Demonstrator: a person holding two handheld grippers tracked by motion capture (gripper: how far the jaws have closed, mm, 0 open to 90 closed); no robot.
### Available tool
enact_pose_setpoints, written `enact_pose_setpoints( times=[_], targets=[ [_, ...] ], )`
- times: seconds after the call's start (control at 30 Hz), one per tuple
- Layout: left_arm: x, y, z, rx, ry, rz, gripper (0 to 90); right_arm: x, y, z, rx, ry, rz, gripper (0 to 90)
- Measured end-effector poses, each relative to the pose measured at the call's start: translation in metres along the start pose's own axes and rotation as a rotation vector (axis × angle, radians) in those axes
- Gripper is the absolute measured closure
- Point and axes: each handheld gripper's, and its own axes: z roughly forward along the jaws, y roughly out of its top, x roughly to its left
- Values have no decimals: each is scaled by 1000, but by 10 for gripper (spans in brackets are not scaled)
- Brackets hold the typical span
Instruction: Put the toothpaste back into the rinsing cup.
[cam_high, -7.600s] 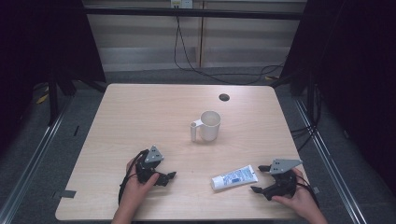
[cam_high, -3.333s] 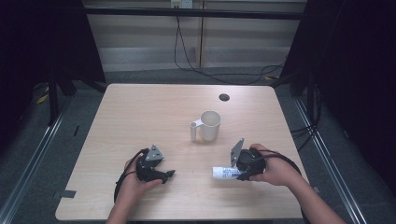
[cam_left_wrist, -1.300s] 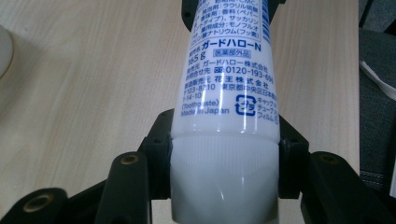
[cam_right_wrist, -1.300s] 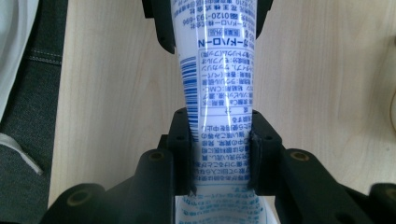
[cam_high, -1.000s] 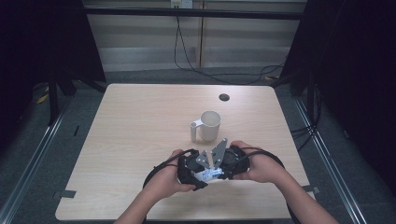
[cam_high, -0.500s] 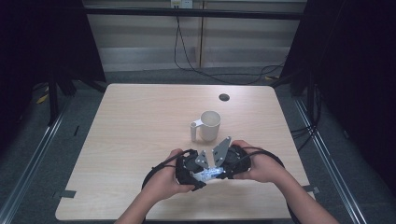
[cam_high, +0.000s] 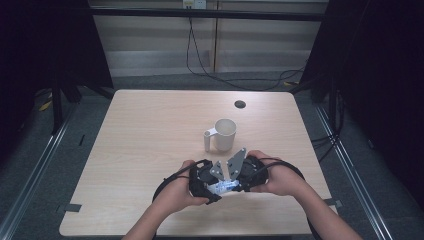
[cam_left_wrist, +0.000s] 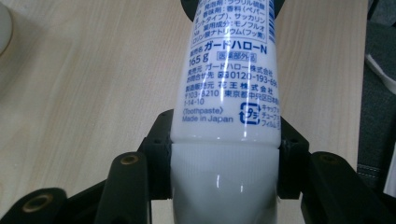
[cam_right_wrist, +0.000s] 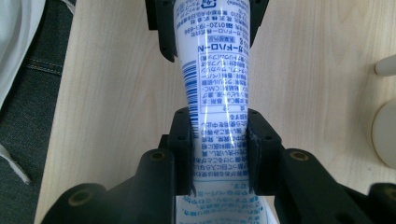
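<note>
A white toothpaste tube (cam_high: 223, 186) with blue print is held between both grippers, just above the table's front edge. My left gripper (cam_left_wrist: 225, 140) is shut on the tube's shoulder, right where the ribbed white cap (cam_left_wrist: 219, 186) begins. My right gripper (cam_right_wrist: 219, 130) is shut on the flatter printed body of the tube (cam_right_wrist: 217, 70). The two grippers face each other along the tube, the left gripper (cam_high: 202, 180) and the right gripper (cam_high: 245, 172) almost touching in the high view. In the right gripper view the left gripper's fingers (cam_right_wrist: 163, 28) show at the far end of the tube.
A white mug (cam_high: 224, 135) stands upright just beyond the hands, handle to the left. A small black round cap or hole (cam_high: 240, 104) lies near the far edge. The light wooden table (cam_high: 140, 150) has dark floor, rails and cables around it.
Since the earliest frames the right gripper took the tube off the table and both hands met at front centre. Over the last second nothing has visibly moved.
</note>
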Motion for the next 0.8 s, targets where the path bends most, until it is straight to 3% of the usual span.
enact_pose_setpoints(
  times=[0.4, 0.5, 0.53, 0.7, 0.8],
  targets=[
    [1, 0, 0, 4, 2, 5, 520, -2, 1, 0, -5, 2, -11, 678],
    [2, 0, 1, -3, 4, 12, 520, -2, 2, 0, 1, 0, -14, 679],
    [1, -1, 2, -16, 1, -6, 520, -2, 2, -1, 2, 0, -13, 678],
    [3, -1, 1, -12, 3, 13, 520, -3, 2, -1, 0, -3, -20, 678],
    [2, -1, 2, -29, 8, 6, 520, -2, 1, -2, 5, -8, -3, 678]
  ],
)
